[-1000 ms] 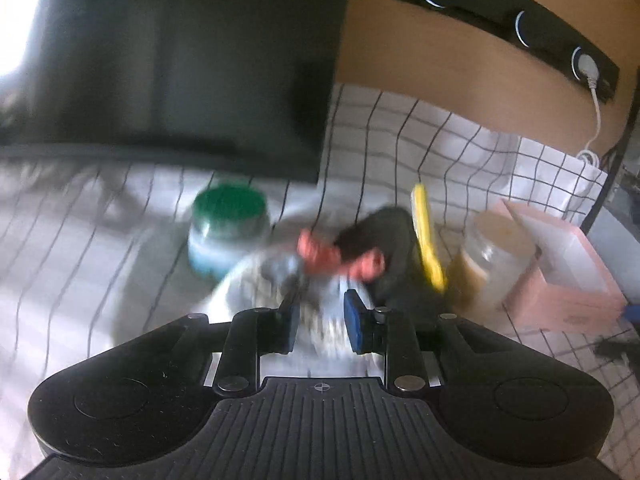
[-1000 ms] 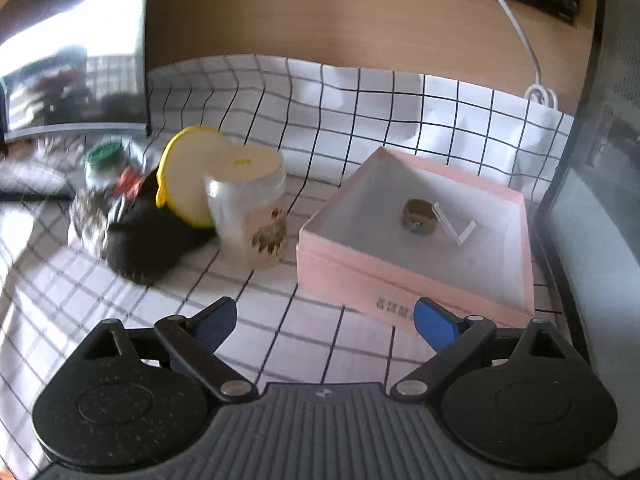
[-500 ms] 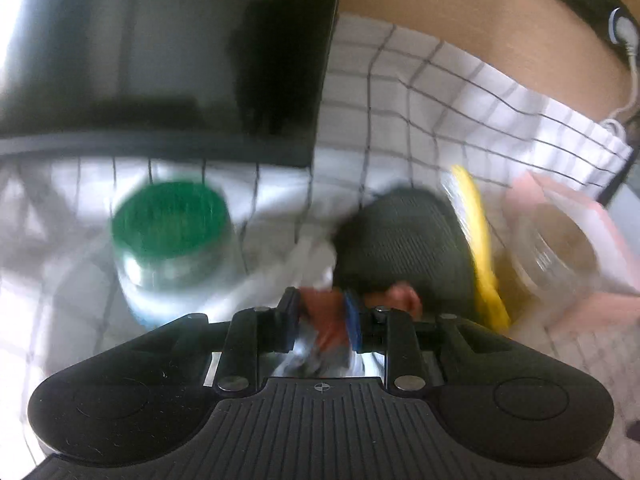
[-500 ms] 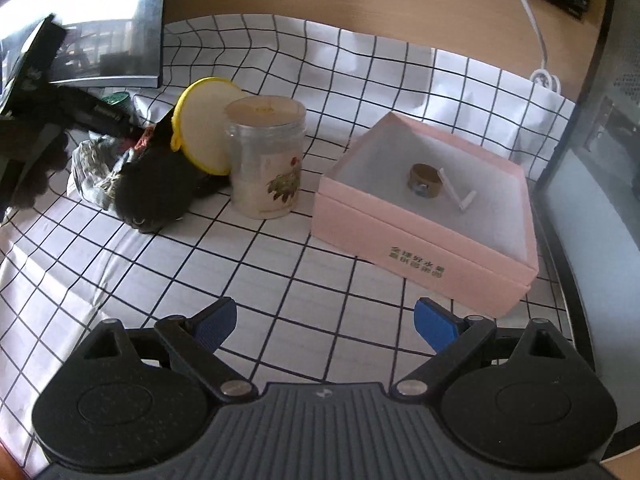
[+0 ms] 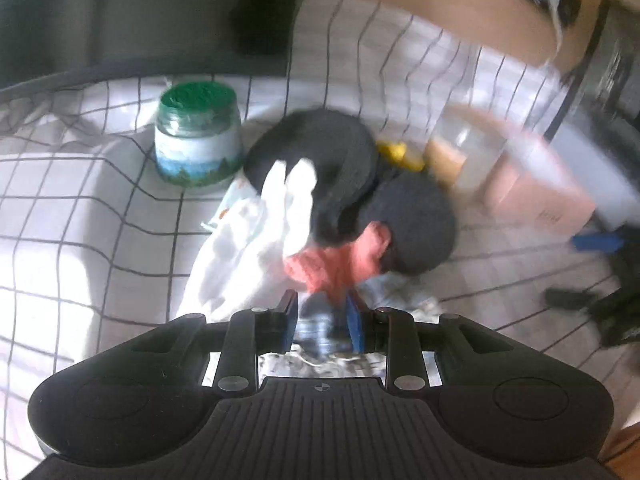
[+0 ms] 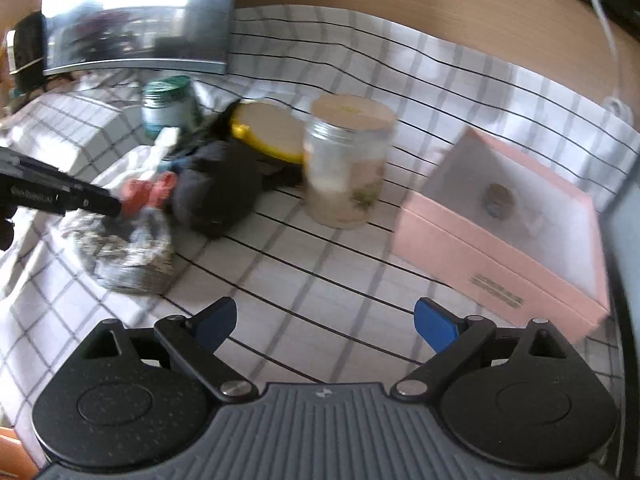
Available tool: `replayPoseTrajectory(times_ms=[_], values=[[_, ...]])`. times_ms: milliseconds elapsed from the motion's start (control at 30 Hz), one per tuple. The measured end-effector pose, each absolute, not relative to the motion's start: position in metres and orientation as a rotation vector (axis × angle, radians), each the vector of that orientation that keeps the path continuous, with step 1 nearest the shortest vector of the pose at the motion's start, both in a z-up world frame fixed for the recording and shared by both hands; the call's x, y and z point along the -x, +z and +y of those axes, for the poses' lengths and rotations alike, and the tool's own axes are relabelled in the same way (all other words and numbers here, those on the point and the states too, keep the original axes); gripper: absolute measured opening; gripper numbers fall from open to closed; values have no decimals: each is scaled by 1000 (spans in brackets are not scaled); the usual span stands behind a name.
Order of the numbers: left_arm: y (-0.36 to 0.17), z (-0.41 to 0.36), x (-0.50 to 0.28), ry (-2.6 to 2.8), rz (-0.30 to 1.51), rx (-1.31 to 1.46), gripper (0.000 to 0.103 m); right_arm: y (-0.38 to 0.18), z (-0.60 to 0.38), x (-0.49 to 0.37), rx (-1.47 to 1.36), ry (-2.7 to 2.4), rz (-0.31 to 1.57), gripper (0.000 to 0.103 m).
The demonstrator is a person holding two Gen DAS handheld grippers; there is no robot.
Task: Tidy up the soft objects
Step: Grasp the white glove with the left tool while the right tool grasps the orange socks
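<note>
A heap of soft things lies on the checked cloth: two black knitted pieces (image 5: 348,160), a white cloth (image 5: 248,248), a red knitted cloth (image 5: 340,264) and a grey patterned bag (image 6: 128,248). My left gripper (image 5: 322,312) reaches into the near side of the heap with its jaws narrow, and the red cloth's end is pinched between the pads. The right wrist view shows the left gripper (image 6: 114,206) touching the red cloth (image 6: 148,192) beside the black pile (image 6: 220,192). My right gripper (image 6: 326,320) hangs wide open over bare tablecloth, holding nothing.
A green-lidded jar (image 5: 196,136) stands left of the heap. A yellow lid (image 6: 268,128) and a clear jar (image 6: 344,168) stand behind and to the right of it. An open pink box (image 6: 500,256) is at the right. A dark monitor (image 6: 136,16) stands at the back left.
My left gripper dropped onto the heap and closed on the red cloth, and the white cloth now shows. My right gripper came closer to the jar and the heap.
</note>
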State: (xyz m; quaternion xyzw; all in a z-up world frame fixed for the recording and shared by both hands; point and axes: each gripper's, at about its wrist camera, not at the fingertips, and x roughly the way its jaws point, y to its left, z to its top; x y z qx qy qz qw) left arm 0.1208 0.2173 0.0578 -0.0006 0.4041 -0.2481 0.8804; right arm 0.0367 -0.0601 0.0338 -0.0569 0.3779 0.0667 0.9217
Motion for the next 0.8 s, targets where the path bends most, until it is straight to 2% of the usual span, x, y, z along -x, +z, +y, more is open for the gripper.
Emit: replayPoseTrajectory(times_ms=[200,400,500,633,800], values=[[78,245,-131,-384,772,48,29,34,-26,-47,123,271,761,96],[54,273,-172,-395,899,197,29,26,6,-51,154,328,797,96],[41,261,-173,-469,955,74,29,26,11,-52,144,350,796,96],[38,245,-164,-515,917,-104,29,29,24,-67,65,378,831,96],[43,267,-162,-497,902,-29,29,25,56,-95,-20,371,875,96]])
